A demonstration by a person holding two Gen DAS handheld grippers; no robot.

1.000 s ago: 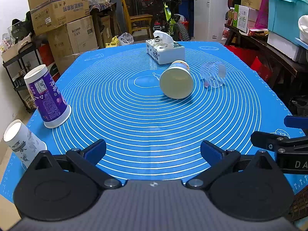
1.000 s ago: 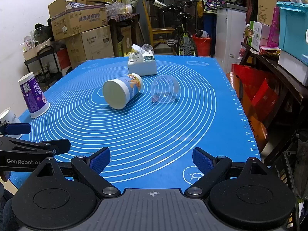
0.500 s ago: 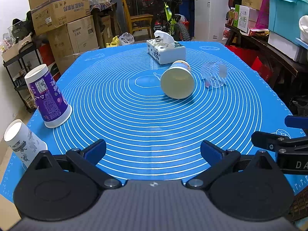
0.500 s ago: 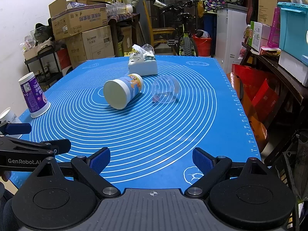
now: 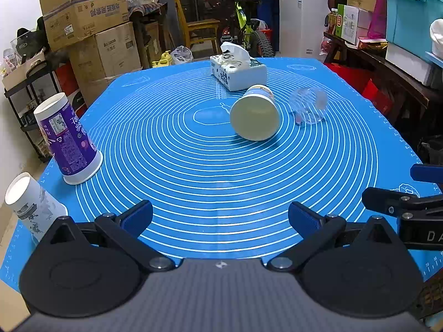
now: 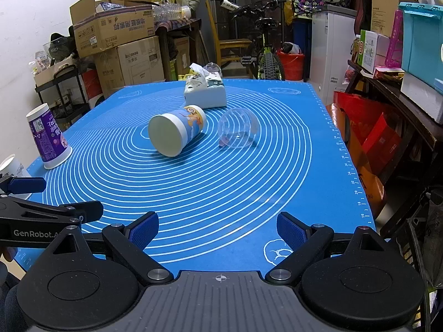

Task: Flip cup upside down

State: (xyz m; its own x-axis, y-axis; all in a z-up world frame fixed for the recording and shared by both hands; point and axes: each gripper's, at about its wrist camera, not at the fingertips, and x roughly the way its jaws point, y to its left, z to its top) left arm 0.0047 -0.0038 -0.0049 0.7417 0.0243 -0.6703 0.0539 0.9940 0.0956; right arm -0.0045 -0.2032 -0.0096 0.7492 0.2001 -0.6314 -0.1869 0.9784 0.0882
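A white paper cup with an orange and blue print (image 5: 256,113) (image 6: 175,130) lies on its side mid-mat, its flat base toward me. A clear plastic cup (image 5: 308,105) (image 6: 238,131) lies on its side just right of it. A purple cup (image 5: 67,138) (image 6: 48,138) and a white printed cup (image 5: 33,207) (image 6: 11,166) stand upside down at the left edge. My left gripper (image 5: 220,218) and right gripper (image 6: 217,228) are both open and empty, low over the near edge, well short of the cups.
A tissue box (image 5: 238,70) (image 6: 206,92) sits behind the lying cups. The blue mat (image 5: 193,179) (image 6: 277,166) covers the table. Cardboard boxes (image 5: 91,19), a bicycle and shelves crowd the room beyond the table edges. The right gripper's side shows in the left wrist view (image 5: 407,204).
Both views have crept slightly toward the cups. Nothing on the mat has moved and both grippers stay open.
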